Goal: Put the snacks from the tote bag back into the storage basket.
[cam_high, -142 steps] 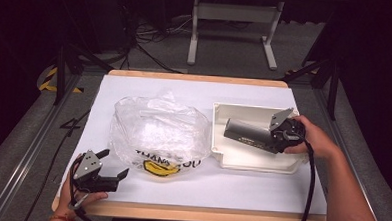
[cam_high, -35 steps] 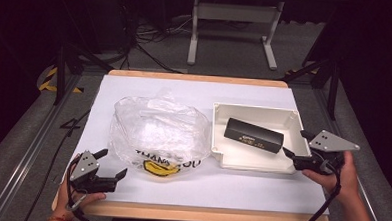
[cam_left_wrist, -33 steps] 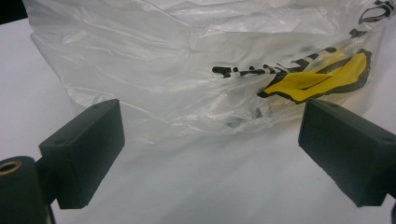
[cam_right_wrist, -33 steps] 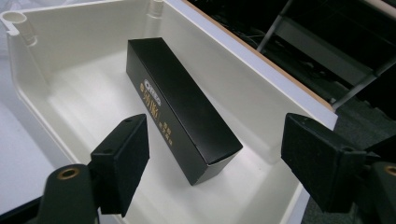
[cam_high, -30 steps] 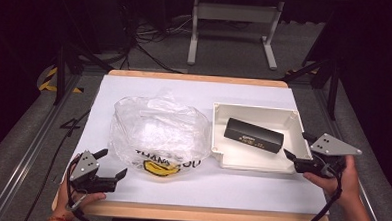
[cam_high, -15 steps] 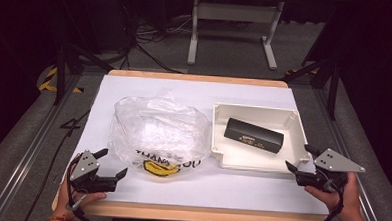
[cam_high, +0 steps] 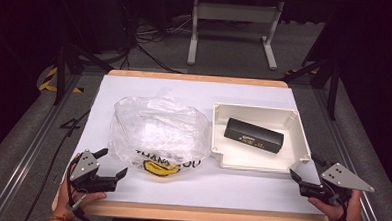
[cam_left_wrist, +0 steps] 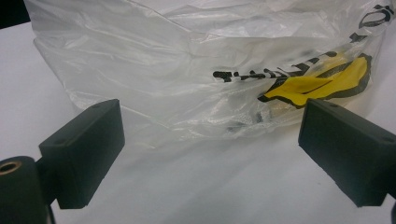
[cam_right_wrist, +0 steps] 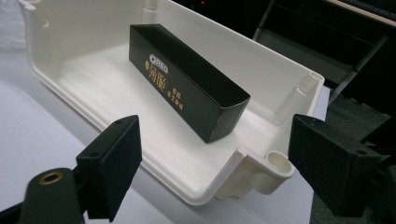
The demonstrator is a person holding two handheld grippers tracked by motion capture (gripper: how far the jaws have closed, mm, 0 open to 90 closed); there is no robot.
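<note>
A dark room, a white table [cam_high: 195, 93]. The right gripper [cam_high: 306, 178] has let go of the black box [cam_high: 254, 135] and pulled back to the near edge, its jaws just opening, nothing between them. So the box now lies in the tray [cam_high: 254, 165]. The left gripper [cam_high: 109, 164] rests spread and empty by the bag [cam_high: 158, 126].

A long black box [cam_high: 254, 135] with gold print on its side lies flat inside an open cream tray [cam_high: 300, 140], set at a slant across the tray floor and apart from its walls. The tray, shallow with rounded corner posts, sits on the right half of the white surface [cam_high: 191, 183], just beside a crumpled clear plastic bag [cam_high: 158, 131].
</note>
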